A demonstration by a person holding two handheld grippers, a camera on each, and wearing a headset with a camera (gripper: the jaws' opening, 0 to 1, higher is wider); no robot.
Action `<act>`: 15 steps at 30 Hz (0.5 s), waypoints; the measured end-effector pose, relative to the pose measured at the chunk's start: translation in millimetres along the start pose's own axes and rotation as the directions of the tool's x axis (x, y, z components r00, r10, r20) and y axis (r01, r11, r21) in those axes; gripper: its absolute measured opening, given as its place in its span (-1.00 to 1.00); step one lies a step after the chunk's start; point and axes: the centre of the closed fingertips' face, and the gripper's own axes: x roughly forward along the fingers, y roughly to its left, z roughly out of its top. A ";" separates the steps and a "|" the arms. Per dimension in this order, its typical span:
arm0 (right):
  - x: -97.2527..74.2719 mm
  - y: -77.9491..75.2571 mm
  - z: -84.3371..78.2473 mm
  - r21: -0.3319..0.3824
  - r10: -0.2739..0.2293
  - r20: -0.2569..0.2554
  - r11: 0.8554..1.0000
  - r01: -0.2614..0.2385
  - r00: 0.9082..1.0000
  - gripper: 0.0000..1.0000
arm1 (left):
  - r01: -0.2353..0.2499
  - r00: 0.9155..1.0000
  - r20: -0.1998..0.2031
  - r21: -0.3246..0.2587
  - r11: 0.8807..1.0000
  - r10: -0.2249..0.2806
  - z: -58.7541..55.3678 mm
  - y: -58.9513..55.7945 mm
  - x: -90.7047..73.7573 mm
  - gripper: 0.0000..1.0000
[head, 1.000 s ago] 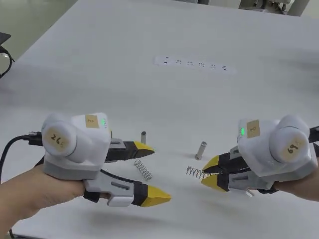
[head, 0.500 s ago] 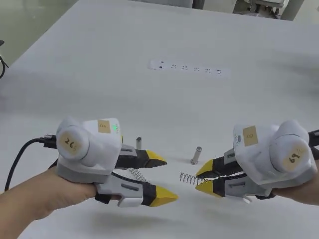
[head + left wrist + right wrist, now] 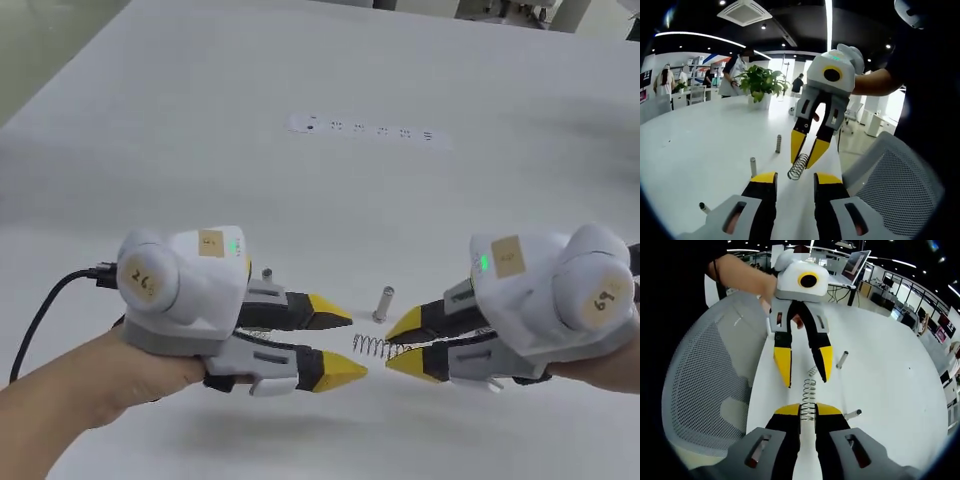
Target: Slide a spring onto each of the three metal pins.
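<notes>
A thin wire coil spring (image 3: 371, 346) juts sideways from the right hand-held gripper (image 3: 402, 346). Its yellow-tipped black jaws are clamped on one end of the spring, just in front of a short, upright, cylindrical metal pin (image 3: 384, 303) on the smooth white bench (image 3: 300, 200). The left hand-held gripper (image 3: 347, 343) faces it with jaws apart and nothing between them; the spring's free end lies just off that gap. A second pin (image 3: 267, 275) peeks out behind the left gripper's white body, well left of the first pin. In the right gripper view a second spring (image 3: 812, 371) lies on the bench near the pin. A flat white power strip (image 3: 365, 130) sits well beyond the pin. Compared with a second ago, the two grippers' tips stand much closer together.
</notes>
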 end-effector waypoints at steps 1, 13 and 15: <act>-0.3 0.0 0.4 0.000 0.001 0.002 1.000 -0.001 1.000 -0.85 | 0.004 1.000 0.003 0.002 1.000 -0.004 0.7 -0.7 0.8 -0.59; 1.8 5.5 6.1 -0.026 0.020 0.016 0.999 -0.020 1.000 -0.85 | 0.025 1.000 0.008 -0.008 1.000 -0.025 1.7 -6.4 4.0 -0.77; 2.2 5.9 8.6 -0.031 0.022 0.025 0.999 -0.021 0.999 -0.85 | 0.024 1.000 0.009 -0.004 1.000 -0.024 1.9 -6.4 3.8 -0.80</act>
